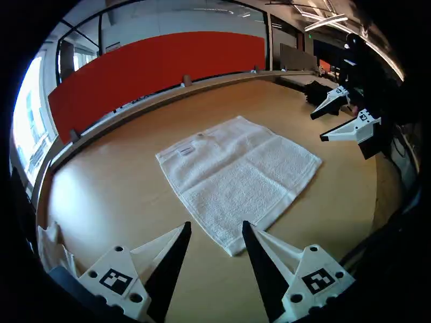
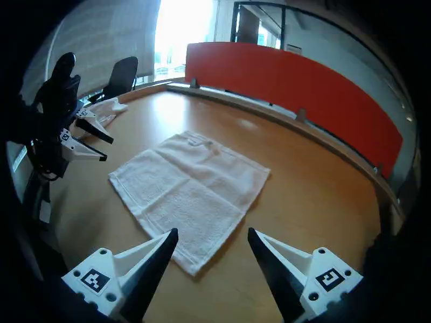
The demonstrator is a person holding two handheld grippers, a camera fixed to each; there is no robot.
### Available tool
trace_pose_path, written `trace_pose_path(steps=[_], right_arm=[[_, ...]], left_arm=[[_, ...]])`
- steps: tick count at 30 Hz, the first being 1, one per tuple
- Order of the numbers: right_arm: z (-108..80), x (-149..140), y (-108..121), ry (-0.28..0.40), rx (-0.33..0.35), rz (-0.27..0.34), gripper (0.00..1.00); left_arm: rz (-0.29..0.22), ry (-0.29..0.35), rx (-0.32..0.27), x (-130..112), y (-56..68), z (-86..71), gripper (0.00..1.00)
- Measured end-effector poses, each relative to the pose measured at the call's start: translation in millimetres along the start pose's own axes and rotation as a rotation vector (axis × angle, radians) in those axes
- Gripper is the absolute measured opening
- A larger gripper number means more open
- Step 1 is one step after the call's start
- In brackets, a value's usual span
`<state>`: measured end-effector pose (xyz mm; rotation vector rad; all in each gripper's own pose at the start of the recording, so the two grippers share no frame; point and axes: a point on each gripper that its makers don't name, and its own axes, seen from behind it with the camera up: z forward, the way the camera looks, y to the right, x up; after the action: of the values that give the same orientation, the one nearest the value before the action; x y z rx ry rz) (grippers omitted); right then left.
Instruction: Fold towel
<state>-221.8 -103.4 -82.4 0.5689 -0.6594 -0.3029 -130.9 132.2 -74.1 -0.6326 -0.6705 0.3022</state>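
The towel (image 1: 237, 172) lies flat on the bench (image 1: 108, 204), perhaps already doubled; its layers are hard to read. The left claw (image 1: 216, 225) and right claw (image 2: 213, 231) hang open and empty at opposite sides, each aimed at a near corner, placed to pinch.

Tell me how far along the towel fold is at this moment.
Done: nothing clearly; the white towel lies spread flat on the wooden table, no turned-over layer visible. In hand: nothing; the left gripper and right gripper are open, each poised over a near corner, not closed on it. Left: gripping the corners and every fold.
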Motion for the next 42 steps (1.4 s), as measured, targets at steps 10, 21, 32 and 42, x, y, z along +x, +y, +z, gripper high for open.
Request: trace_pose_path(steps=[10,21,32,42], right_arm=[[15.2,-25.3,-12.2,-0.052,0.032,-0.006,1.00],[24.7,-51.7,-21.2,-0.117,0.068,-0.025,1.00],[28.3,-62.8,-24.7,-0.143,0.091,-0.029,1.00],[29.4,-68.0,-24.6,-0.157,0.098,-0.027,1.00]], left_arm=[[0.013,-0.068,-0.032,-24.9,8.7,15.7,0.69],[0.043,-0.140,-0.075,-47.9,20.4,26.9,0.69],[0.054,-0.157,-0.082,-51.7,20.0,31.5,0.69],[0.046,-0.168,-0.101,-52.3,21.4,33.3,0.69]])
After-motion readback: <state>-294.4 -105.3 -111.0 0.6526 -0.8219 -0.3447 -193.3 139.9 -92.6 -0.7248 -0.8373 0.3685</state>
